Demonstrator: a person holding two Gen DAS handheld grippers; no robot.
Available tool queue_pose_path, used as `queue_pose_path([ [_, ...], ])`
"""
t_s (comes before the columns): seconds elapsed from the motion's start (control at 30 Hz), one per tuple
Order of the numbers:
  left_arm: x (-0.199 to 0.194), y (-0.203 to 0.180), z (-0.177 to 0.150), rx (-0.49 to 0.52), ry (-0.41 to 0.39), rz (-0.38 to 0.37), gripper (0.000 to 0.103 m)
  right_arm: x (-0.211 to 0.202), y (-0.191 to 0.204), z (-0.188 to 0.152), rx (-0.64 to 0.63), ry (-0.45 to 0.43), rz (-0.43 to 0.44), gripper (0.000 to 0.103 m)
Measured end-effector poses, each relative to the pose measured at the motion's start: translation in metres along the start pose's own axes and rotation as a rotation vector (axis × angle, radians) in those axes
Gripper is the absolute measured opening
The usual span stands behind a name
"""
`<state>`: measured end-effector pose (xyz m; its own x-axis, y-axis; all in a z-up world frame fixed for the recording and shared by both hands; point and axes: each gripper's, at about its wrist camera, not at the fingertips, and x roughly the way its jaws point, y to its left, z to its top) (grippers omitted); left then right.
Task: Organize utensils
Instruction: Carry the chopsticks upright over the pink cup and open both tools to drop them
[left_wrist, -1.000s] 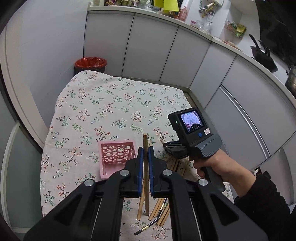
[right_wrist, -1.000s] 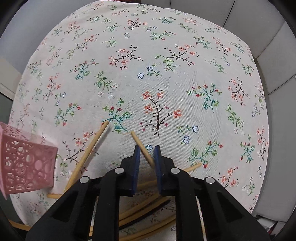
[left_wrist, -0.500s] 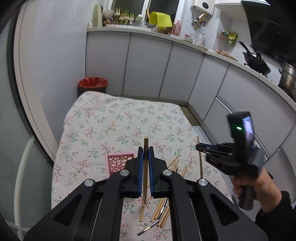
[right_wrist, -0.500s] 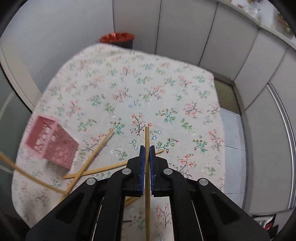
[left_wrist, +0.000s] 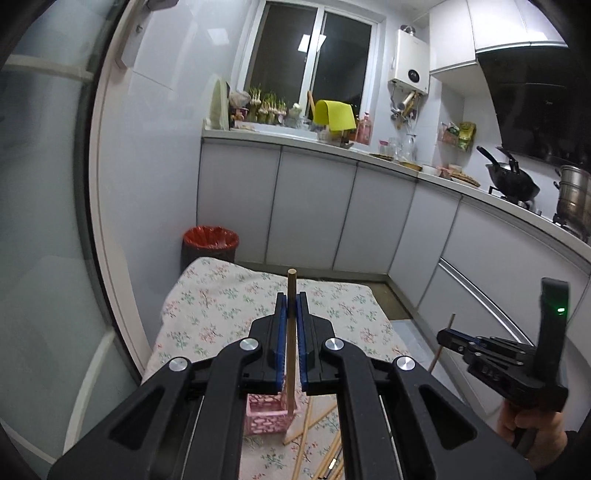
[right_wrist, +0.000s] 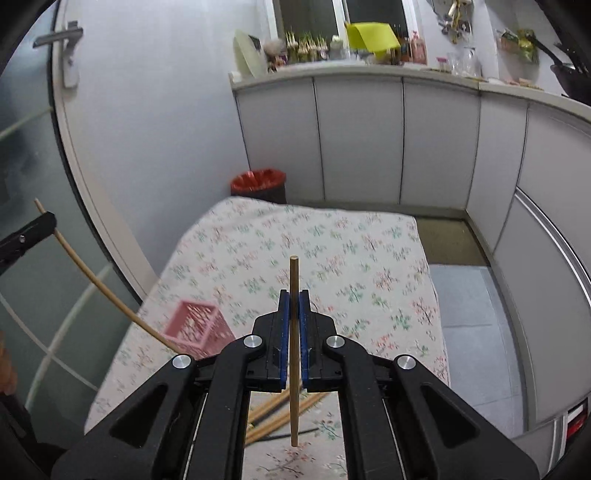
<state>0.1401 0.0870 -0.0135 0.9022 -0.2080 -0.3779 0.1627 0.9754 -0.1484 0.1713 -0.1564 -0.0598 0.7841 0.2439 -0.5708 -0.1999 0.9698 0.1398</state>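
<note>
Holding: left gripper (left_wrist: 291, 314) pinches a chopstick (left_wrist: 291, 343) upright at frame centre, blue pads pressed on it.
Right gripper (right_wrist: 294, 314): likewise clamps a stick (right_wrist: 294, 350), thin, round, pale wood.
Basket (right_wrist: 197, 328): pink perforated plastic, lower left, on floral cloth (right_wrist: 332, 240).
Spare sticks (right_wrist: 280, 413): loose, bottom centre.

A dark window (left_wrist: 310, 62) sits above grey cabinets (left_wrist: 310, 206), with a red-lined bin (left_wrist: 210, 243) by the wall.
</note>
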Motion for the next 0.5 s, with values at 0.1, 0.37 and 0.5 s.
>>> queue_pose_path([
  [0.1, 0.009, 0.004, 0.0, -0.005, -0.021, 0.031, 0.005, -0.011, 0.009, 0.008, 0.01, -0.048, 0.04, 0.004],
  [0.37, 0.04, 0.019, -0.009, -0.015, -0.035, 0.073, 0.005, -0.026, 0.034, 0.033, 0.018, -0.159, 0.116, 0.004],
  [0.5, 0.057, 0.021, -0.015, -0.006, -0.006, 0.065, 0.005, -0.022, 0.045, 0.05, 0.021, -0.205, 0.141, 0.004],
])
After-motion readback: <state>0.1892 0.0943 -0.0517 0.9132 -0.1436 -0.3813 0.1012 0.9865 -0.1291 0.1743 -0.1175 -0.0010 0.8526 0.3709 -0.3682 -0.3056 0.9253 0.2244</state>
